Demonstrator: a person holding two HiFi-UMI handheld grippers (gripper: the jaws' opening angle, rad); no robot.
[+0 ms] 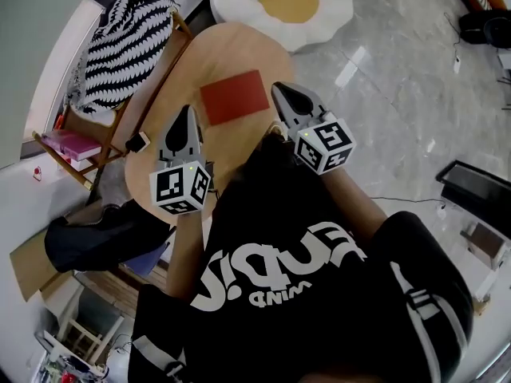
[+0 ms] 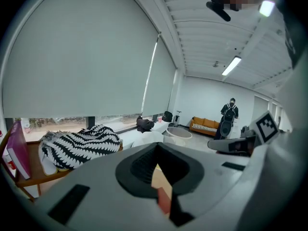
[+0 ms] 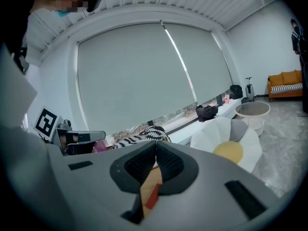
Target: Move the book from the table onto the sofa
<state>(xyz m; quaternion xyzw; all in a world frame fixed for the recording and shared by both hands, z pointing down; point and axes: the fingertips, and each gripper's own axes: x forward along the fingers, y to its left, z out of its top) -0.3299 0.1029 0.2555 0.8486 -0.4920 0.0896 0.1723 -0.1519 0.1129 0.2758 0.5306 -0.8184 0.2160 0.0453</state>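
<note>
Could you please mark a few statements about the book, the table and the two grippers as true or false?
1. The red book lies flat on the round wooden table. True.
2. The left gripper is clamped on the book. False: its jaws are shut with nothing between them, and the book lies on the table.
3. The right gripper has its jaws wide apart. False: they are together.
4. A fried-egg cushion lies on the floor beyond the table. True.
5. The striped cushion lies on the table. False: it rests on wooden furniture beside it.

The red book (image 1: 234, 96) lies flat (cover closed) on the round wooden table (image 1: 231, 50).
</note>
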